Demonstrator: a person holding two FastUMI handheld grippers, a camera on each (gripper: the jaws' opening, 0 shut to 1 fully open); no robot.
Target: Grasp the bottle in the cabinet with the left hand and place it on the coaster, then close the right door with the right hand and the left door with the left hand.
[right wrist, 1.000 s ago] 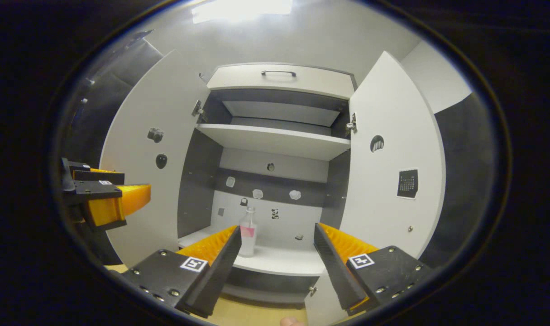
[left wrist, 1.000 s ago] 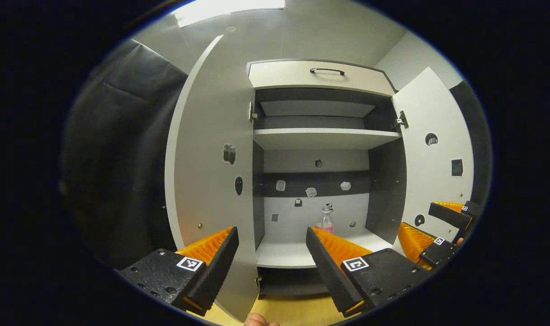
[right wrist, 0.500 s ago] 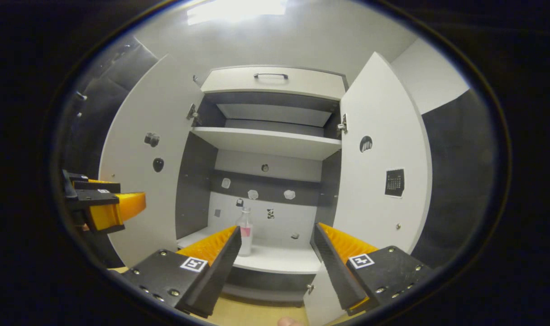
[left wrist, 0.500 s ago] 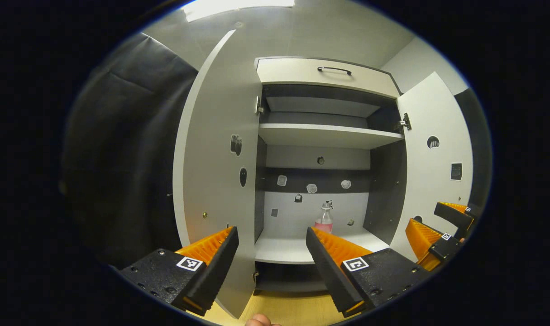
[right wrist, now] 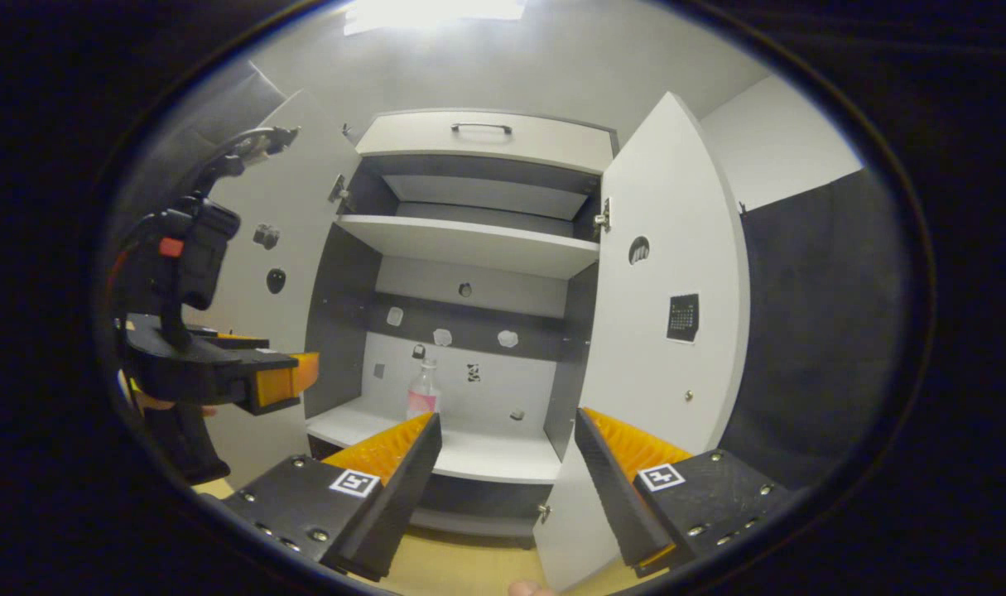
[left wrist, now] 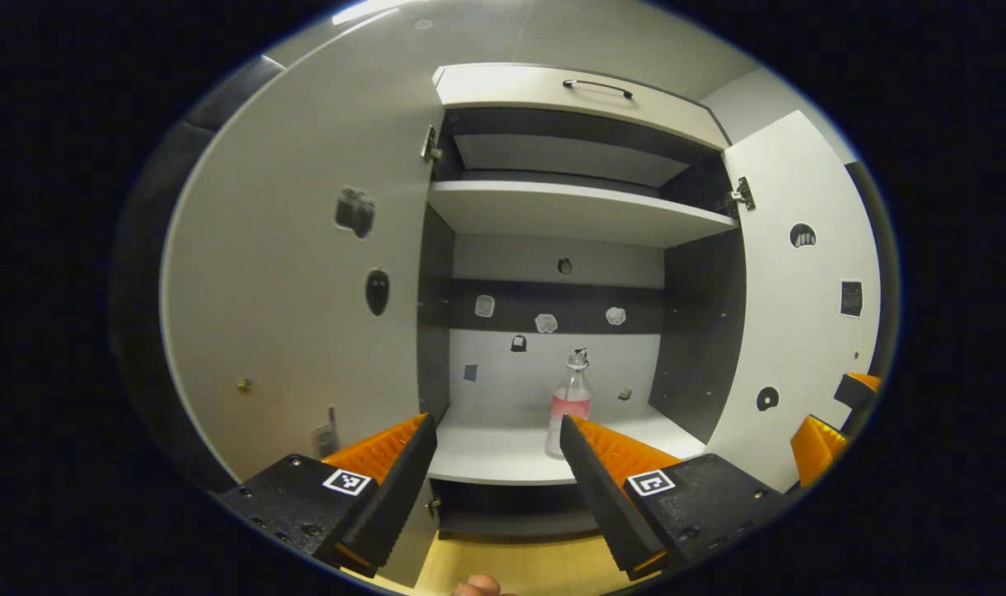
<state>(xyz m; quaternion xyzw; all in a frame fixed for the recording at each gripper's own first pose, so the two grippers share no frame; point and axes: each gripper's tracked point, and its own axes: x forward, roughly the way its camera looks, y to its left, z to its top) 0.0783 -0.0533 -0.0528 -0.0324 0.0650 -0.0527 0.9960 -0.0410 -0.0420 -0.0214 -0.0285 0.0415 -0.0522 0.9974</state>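
Observation:
A clear bottle (left wrist: 570,401) with pink liquid and a grey cap stands upright on the cabinet's lower shelf (left wrist: 494,455), right of its middle. My left gripper (left wrist: 497,430) is open in front of that shelf. The bottle shows just above its right finger and is still farther in. Both doors stand open: the left door (left wrist: 304,290) and the right door (left wrist: 801,331). In the right gripper view my right gripper (right wrist: 507,426) is open with nothing between its fingers, short of the right door (right wrist: 668,273). The bottle (right wrist: 422,393) and the left gripper (right wrist: 287,382) lie to its left.
A second shelf (left wrist: 569,215) crosses the cabinet higher up, and a drawer with a dark handle (left wrist: 598,83) tops it. Small stickers dot the back wall and doors. A wooden surface (left wrist: 511,563) lies below the cabinet. The right gripper (left wrist: 834,422) shows at the far right.
My left gripper has moved forward toward the cabinet opening, so the bottle and left door look larger. In the right gripper view the left gripper has come farther forward, and the cabinet has shifted left.

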